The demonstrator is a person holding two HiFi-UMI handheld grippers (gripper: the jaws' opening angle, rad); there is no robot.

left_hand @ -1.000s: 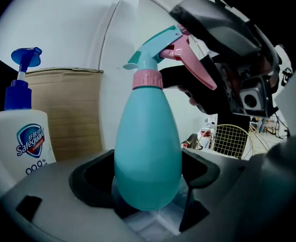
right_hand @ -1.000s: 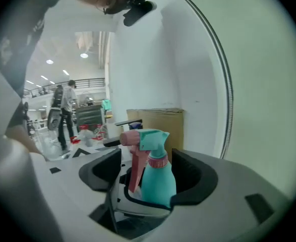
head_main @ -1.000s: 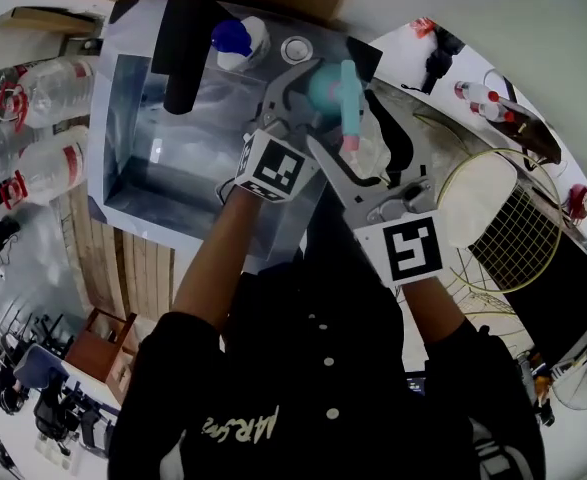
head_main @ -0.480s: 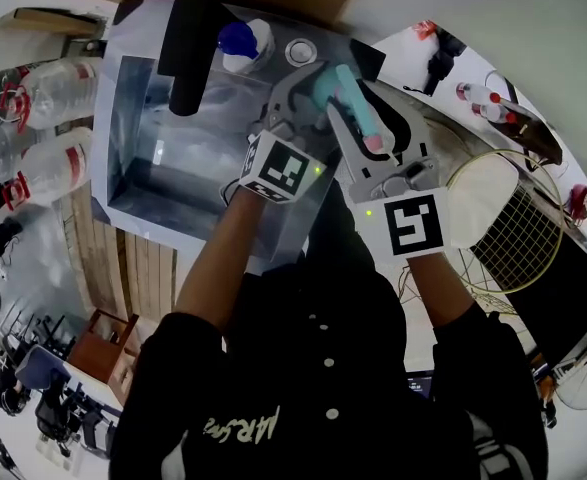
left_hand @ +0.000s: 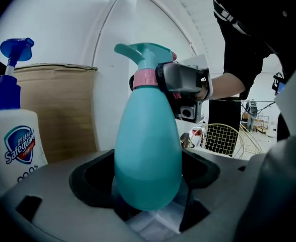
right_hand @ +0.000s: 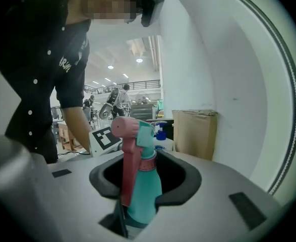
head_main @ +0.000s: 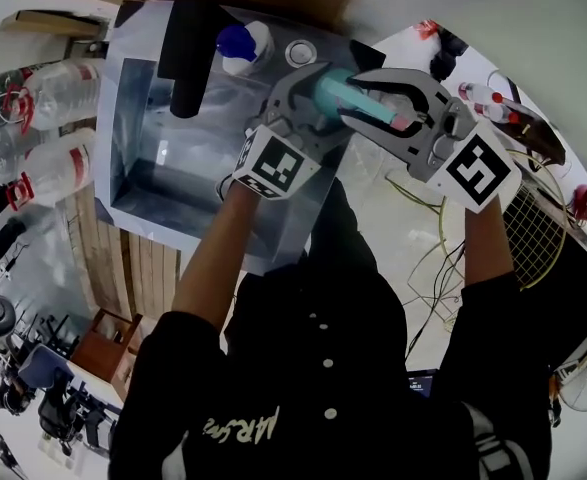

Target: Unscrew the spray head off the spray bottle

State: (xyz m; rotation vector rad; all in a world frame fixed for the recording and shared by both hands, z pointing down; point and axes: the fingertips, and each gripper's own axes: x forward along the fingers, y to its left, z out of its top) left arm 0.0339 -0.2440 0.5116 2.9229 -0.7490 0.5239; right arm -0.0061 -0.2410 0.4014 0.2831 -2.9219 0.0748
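Teal spray bottle (head_main: 338, 93) by steel sink (head_main: 133, 133) (white wall (left_hand: 62, 24)), left fingers (head_main: 285, 96) grasping body, right fingers (head_main: 401, 76) just clenched on head (right_hand: 130, 135).

The left gripper (head_main: 323, 100) is clasping the teal spray bottle (head_main: 330, 90) by its body, keeping it lying crosswise. The right gripper (head_main: 354, 97) is facing it from the opposite side. Its jaws have just been closing and are now pressing on the spray head (head_main: 393, 116) between them. A metal basin (head_main: 133, 118) is spreading out to the left gripper's left. Beyond that gripper's tips a white bottle with a blue cap (head_main: 241, 43) and a black cylinder (head_main: 186, 53) are resting by the basin's far rim.
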